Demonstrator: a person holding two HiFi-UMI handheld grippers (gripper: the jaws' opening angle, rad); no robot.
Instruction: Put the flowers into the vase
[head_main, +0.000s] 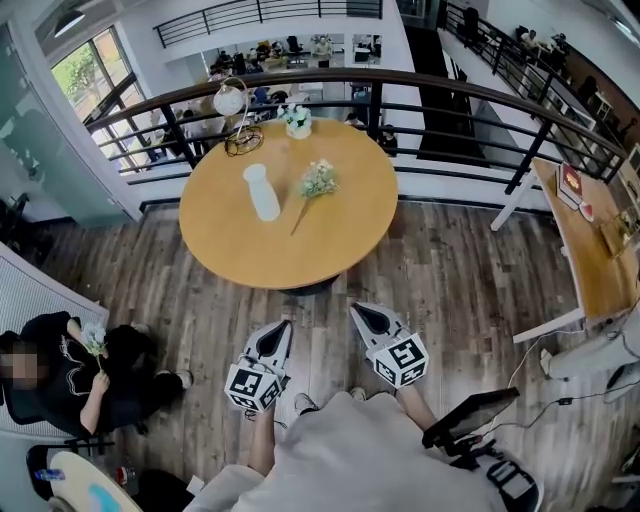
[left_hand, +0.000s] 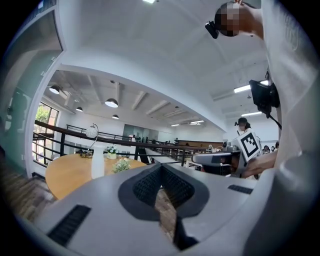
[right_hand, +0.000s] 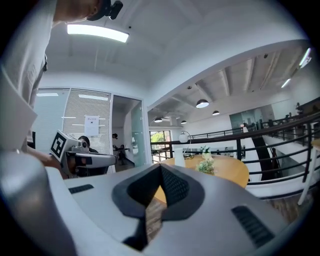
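A white vase (head_main: 262, 190) stands upright on the round wooden table (head_main: 230, 235). A sprig of pale flowers (head_main: 318, 180) lies on the tabletop just right of the vase, its stem pointing toward me. Both grippers hover over the wooden floor short of the table's near edge. My left gripper (head_main: 283, 326) and right gripper (head_main: 357, 310) are side by side, both shut with nothing in them. In the left gripper view the vase (left_hand: 97, 164) and flowers (left_hand: 121, 165) show beyond the closed jaws. The right gripper view also has the vase (right_hand: 179, 156) and flowers (right_hand: 205, 165) ahead.
A small potted bouquet (head_main: 297, 120) and a globe lamp (head_main: 231, 100) sit at the table's far edge, by a curved black railing (head_main: 440, 95). A person (head_main: 60, 370) sits on the floor at left. A second table (head_main: 590, 250) stands at right.
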